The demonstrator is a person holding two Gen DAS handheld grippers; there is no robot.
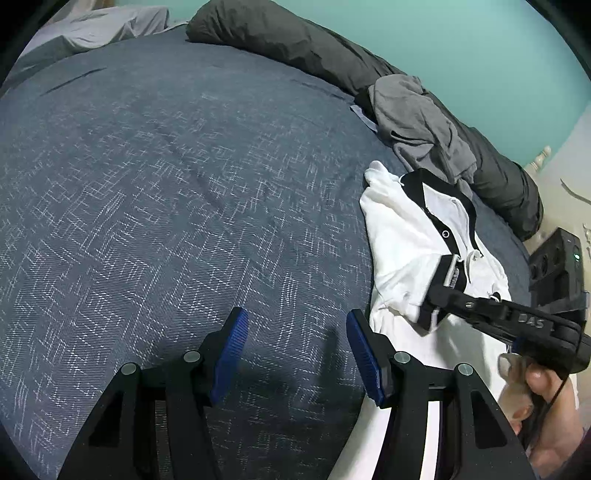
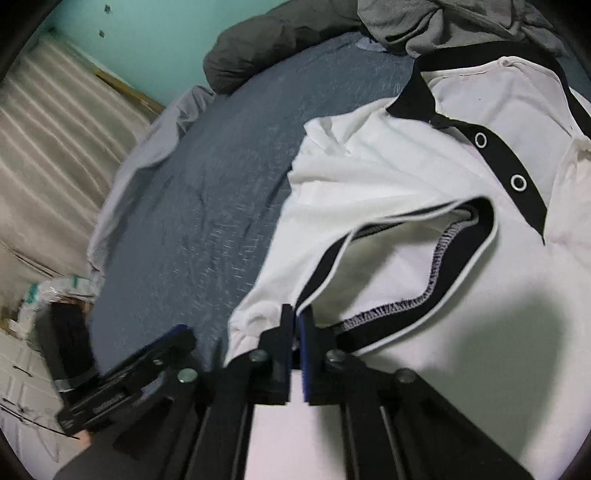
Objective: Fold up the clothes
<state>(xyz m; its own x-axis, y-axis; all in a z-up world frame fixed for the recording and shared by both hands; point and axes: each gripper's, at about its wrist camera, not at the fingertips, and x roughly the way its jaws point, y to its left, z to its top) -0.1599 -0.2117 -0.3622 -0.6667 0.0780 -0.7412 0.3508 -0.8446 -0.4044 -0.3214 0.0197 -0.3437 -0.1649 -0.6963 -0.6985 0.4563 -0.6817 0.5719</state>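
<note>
A white polo shirt (image 1: 402,251) with black collar, placket and sleeve trim lies on the right side of the bed. My left gripper (image 1: 295,354) hangs open over the bare blue bedspread (image 1: 166,206), just left of the shirt's edge, with nothing between its blue pads. My right gripper (image 2: 297,325) is shut on the black-trimmed sleeve cuff (image 2: 424,258) of the shirt (image 2: 388,166). In the left wrist view the right gripper (image 1: 436,295) reaches in from the right, its tip on the sleeve trim, with a hand (image 1: 543,391) on its handle.
A crumpled grey garment (image 1: 417,122) lies beyond the shirt against a long dark grey pillow (image 1: 303,44). A pale sheet (image 1: 107,26) sits at the far left corner. Turquoise wall behind. The left gripper (image 2: 125,384) shows at the right view's lower left, near a curtain (image 2: 55,155).
</note>
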